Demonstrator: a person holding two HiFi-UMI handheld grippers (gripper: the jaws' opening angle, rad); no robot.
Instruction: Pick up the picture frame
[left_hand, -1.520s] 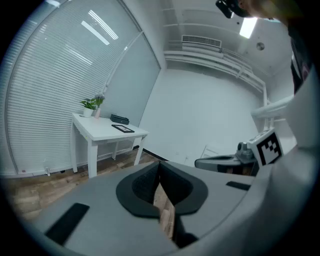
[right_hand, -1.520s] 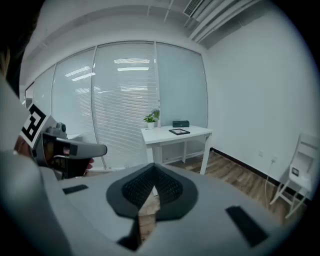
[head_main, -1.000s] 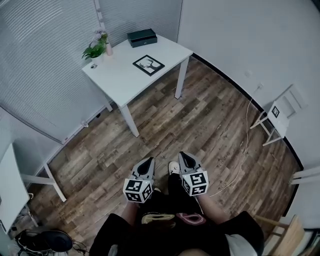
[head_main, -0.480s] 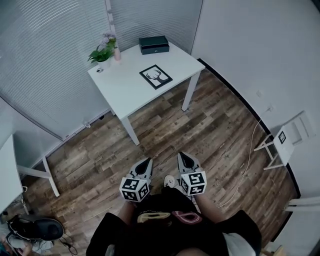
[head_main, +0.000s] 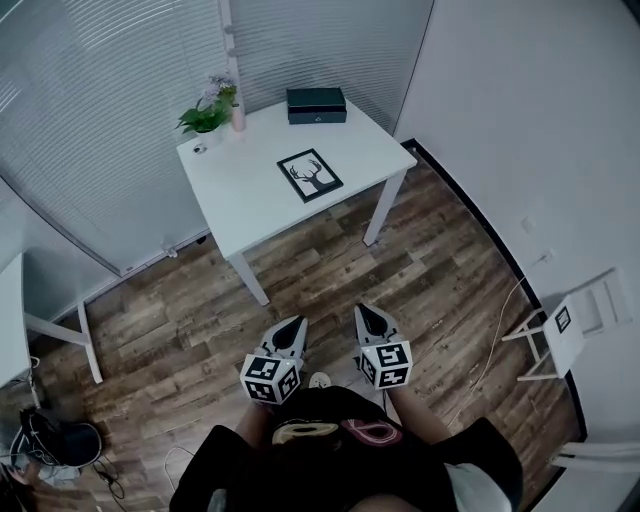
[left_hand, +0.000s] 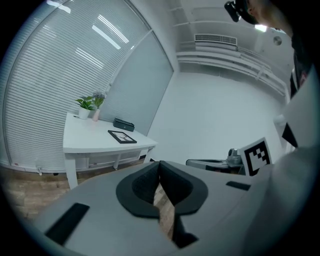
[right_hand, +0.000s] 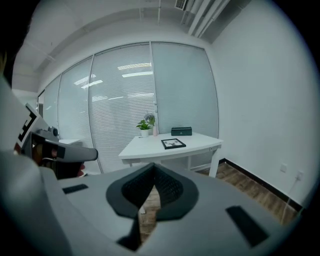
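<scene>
A black picture frame (head_main: 309, 175) with a deer drawing lies flat on the white table (head_main: 250, 195) at the far side of the room; the same frame (left_hand: 122, 136) (right_hand: 173, 143) shows in both gripper views. My left gripper (head_main: 297, 325) (left_hand: 159, 164) and right gripper (head_main: 362, 312) (right_hand: 153, 166) are held side by side above the wooden floor, well short of the table. Both are shut with nothing between the jaws.
On the table stand a potted plant (head_main: 205, 115), a pink vase (head_main: 238, 118) and a black box (head_main: 316, 104). Glass walls with blinds run behind it. A white folding stand (head_main: 560, 335) and a cable (head_main: 490, 350) are at the right wall. Another table (head_main: 15, 320) is at the left.
The table and picture frame have come nearer and shifted right and lower in the head view as I walk toward them. Both grippers stay shut and side by side.
</scene>
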